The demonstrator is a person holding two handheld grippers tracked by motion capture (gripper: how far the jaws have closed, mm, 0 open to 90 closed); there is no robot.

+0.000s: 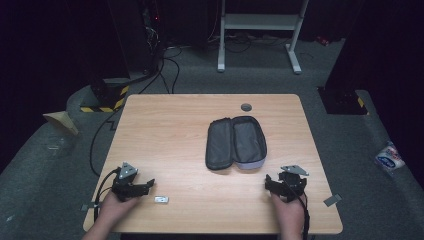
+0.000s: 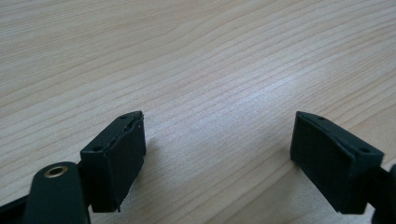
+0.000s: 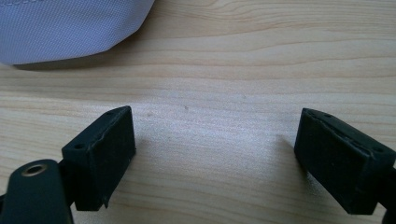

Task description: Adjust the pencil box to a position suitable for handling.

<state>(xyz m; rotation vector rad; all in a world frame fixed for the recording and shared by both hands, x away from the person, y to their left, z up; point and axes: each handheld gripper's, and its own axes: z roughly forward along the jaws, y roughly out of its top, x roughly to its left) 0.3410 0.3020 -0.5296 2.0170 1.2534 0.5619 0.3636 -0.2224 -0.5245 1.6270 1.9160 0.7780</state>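
Both hands (image 1: 116,206) rest low, jaws wide, flanking pouch (image 1: 235,142).

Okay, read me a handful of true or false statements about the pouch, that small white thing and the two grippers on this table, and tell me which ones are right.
1. The pouch lies unzipped and open on the table. True.
2. The left gripper is clamped on the small white object. False: its jaws stand open with bare wood between them, and the object lies on the table beside it.
3. The right gripper is open and holds nothing. True.
4. The small white object is inside the pouch. False: it lies near the table's front edge, by the left gripper.
5. A grey round disc sits beyond the pouch. True.
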